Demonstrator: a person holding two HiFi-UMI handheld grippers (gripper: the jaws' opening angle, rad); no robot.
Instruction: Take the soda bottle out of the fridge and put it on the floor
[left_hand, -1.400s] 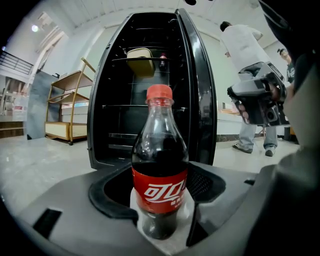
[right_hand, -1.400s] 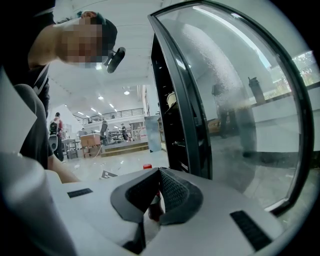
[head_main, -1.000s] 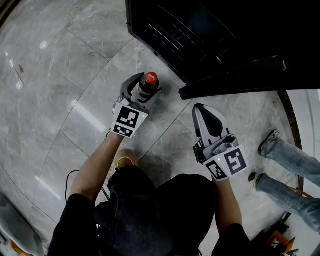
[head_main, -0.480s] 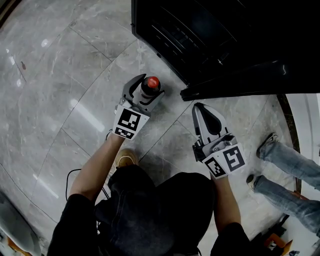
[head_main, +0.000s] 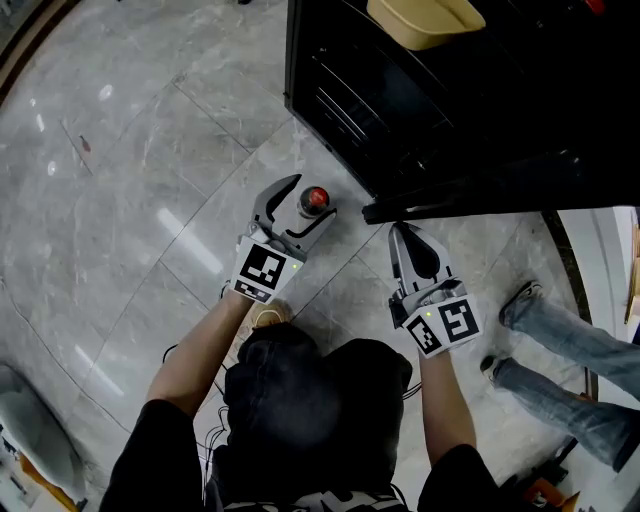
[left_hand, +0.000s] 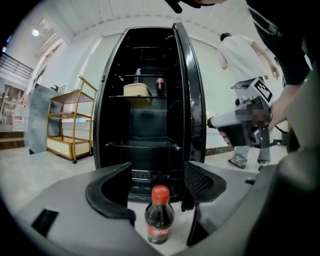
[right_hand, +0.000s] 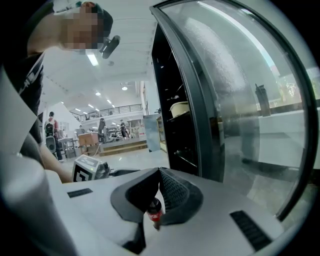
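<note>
Dark, red-capped soda bottle (left_hand: 159, 221) stands upright, seemingly untouched, between wide-apart jaws of left gripper (head_main: 312, 196); right gripper (head_main: 400, 232) jaws closed, empty.

a floor (head_main: 140, 170) of grey, veined marble slabs is seen, glossed with light reflections. a soda bottle (head_main: 314, 200) with a red cap is stood upright on it, just in front of the open black fridge (head_main: 400, 90), which is also borne by the floor. a bystander's shoes (head_main: 518, 298) are planted to the right. a wooden shelf cart (left_hand: 62, 142) is parked left of the fridge.
</note>
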